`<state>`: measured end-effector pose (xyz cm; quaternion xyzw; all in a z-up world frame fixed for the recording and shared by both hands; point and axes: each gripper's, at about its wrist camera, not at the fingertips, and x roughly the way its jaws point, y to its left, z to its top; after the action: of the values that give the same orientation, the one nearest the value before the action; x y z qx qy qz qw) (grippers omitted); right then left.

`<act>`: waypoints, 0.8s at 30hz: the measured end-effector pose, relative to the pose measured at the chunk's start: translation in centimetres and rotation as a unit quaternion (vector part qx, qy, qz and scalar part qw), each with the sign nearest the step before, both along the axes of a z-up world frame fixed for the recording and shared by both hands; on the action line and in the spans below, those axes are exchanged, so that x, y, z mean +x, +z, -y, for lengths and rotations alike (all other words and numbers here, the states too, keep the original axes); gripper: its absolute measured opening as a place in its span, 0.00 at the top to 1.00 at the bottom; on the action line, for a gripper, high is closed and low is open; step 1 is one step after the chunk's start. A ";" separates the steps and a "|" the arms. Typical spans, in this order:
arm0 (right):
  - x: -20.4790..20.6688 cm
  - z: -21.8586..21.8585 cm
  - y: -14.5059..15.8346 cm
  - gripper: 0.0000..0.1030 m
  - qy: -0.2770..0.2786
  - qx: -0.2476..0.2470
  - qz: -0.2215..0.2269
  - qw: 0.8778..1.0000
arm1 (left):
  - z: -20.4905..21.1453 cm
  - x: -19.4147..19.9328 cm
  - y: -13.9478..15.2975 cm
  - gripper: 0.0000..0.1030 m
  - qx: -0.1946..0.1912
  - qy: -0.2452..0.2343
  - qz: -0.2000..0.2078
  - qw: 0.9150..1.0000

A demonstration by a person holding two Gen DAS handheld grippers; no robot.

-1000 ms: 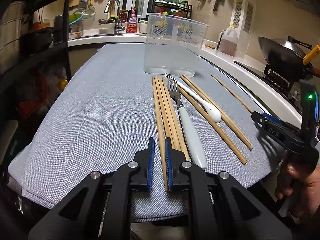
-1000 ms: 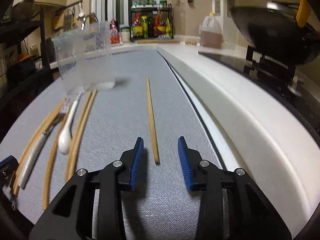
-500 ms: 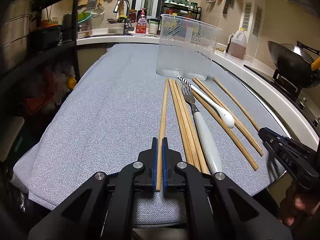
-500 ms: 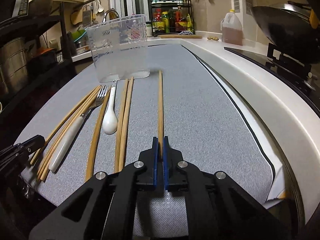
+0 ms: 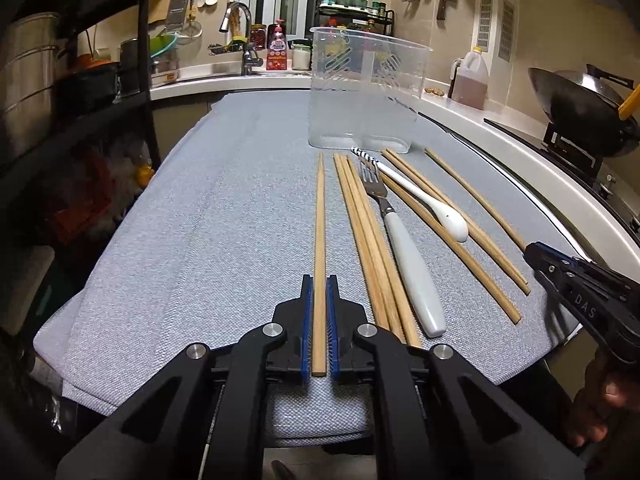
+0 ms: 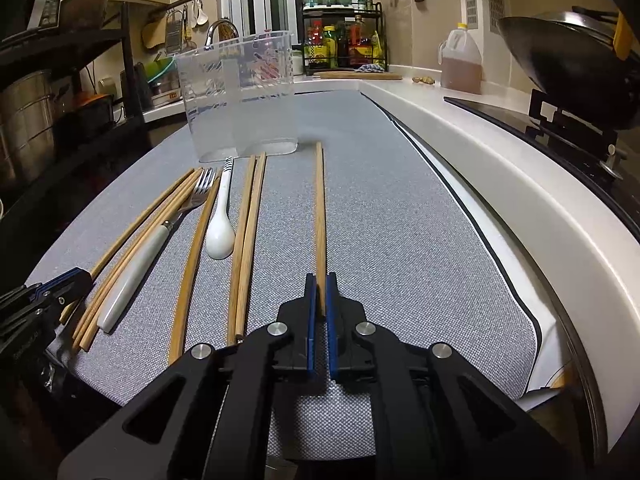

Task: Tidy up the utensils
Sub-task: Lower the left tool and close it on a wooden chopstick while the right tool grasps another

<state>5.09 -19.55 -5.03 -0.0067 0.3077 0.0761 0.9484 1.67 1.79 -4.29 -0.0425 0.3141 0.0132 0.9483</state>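
My left gripper (image 5: 319, 286) is shut on a wooden chopstick (image 5: 320, 216) that points at the clear plastic utensil holder (image 5: 366, 88). My right gripper (image 6: 320, 284) is shut on another chopstick (image 6: 319, 200), also pointing toward the holder (image 6: 240, 96). On the grey mat lie several more chopsticks (image 5: 372, 240), a white-handled fork (image 5: 400, 240) and a white ceramic spoon (image 5: 432, 208). They also show in the right wrist view: chopsticks (image 6: 248, 232), fork (image 6: 160, 236), spoon (image 6: 222, 220). The right gripper appears at the right edge of the left wrist view (image 5: 532, 250).
The grey mat (image 5: 224, 216) covers the counter. A white counter edge (image 6: 500, 184) runs along the right, with a stove and dark wok (image 6: 568, 68) beyond. An oil jug (image 6: 460, 60), spice rack (image 6: 344, 40) and sink tap (image 5: 240, 28) stand behind. A dark shelf unit (image 5: 72, 80) is left.
Both grippers closed from open onto a chopstick each. The left chopstick now sits apart from the bundle, to its left. The right chopstick points straight ahead.
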 end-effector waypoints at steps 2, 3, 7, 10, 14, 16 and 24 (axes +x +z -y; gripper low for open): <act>0.0 0.0 0.0 0.95 0.001 0.000 0.001 1.000 | -0.4 0.0 0.0 0.94 -0.005 0.007 -0.001 1.000; 0.0 -0.1 -0.1 0.95 0.003 -0.002 0.002 1.000 | -0.4 0.0 -0.1 0.93 -0.008 0.008 0.000 1.000; -0.1 -0.4 -0.2 0.93 0.005 -0.012 0.006 1.000 | -0.2 0.0 -0.1 0.93 0.000 0.010 0.002 1.000; -0.1 -0.4 -0.1 0.93 0.006 -0.011 0.006 1.000 | -0.2 0.1 -0.1 0.93 0.001 0.011 0.003 1.000; -0.1 -0.6 -0.1 0.93 0.006 -0.020 0.007 1.000 | -0.2 0.1 -0.1 0.93 0.001 0.010 0.003 1.000; -0.1 -0.7 -0.1 0.93 0.004 -0.019 0.007 1.000 | -0.1 0.0 -0.1 0.93 0.004 0.010 0.004 1.000; 0.5 -0.6 -0.1 0.92 0.006 -0.026 0.008 1.000 | 0.0 0.0 0.0 0.93 0.001 0.010 0.004 1.000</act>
<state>5.58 -18.95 -5.12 -0.0342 0.3019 0.0734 0.9499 1.68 1.79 -4.26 -0.0450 0.3097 0.0225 0.9495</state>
